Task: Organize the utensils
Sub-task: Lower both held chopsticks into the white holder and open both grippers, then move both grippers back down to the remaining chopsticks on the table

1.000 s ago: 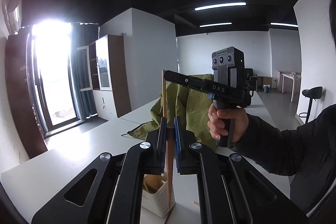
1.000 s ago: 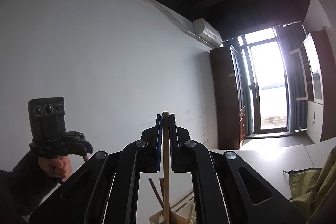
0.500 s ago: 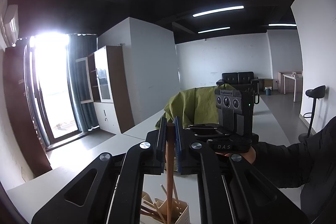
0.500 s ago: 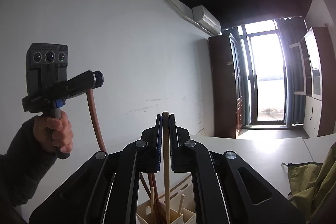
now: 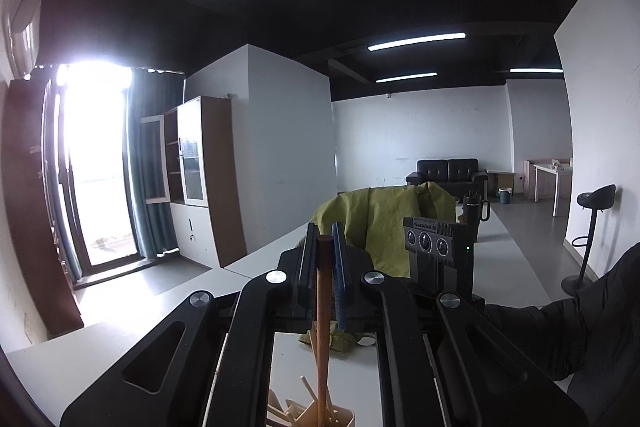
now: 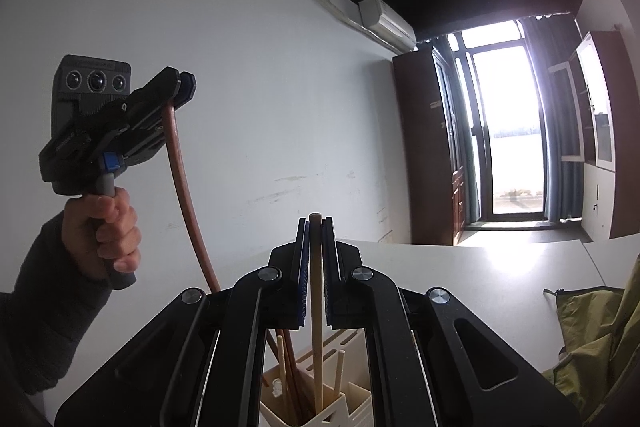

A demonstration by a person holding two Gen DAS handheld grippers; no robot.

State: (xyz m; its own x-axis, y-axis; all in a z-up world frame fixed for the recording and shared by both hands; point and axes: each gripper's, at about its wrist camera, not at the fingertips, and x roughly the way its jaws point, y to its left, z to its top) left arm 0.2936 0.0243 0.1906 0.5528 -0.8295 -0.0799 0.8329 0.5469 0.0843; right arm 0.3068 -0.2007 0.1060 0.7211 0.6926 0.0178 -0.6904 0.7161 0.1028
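My left gripper (image 5: 323,239) is shut on a reddish-brown wooden stick (image 5: 322,327) that hangs down into the cream utensil holder (image 5: 344,417). From the right wrist view that left gripper (image 6: 182,89) is held high at the left, its stick (image 6: 184,195) curving down to the holder (image 6: 340,409). My right gripper (image 6: 315,223) is shut on a pale wooden stick (image 6: 317,339) whose lower end stands in the holder among several other sticks. The right gripper's body (image 5: 436,255) shows low at the right of the left wrist view.
The holder stands on a white table (image 6: 480,275). An olive-green cloth bag (image 5: 380,219) lies on the table behind it, also in the right wrist view (image 6: 600,339). A dark mug (image 5: 474,211) stands farther back. A white wall is behind the left gripper.
My left gripper has risen with its stick, the lower end staying in the holder. My right gripper has come down, its stick going deeper into the holder.
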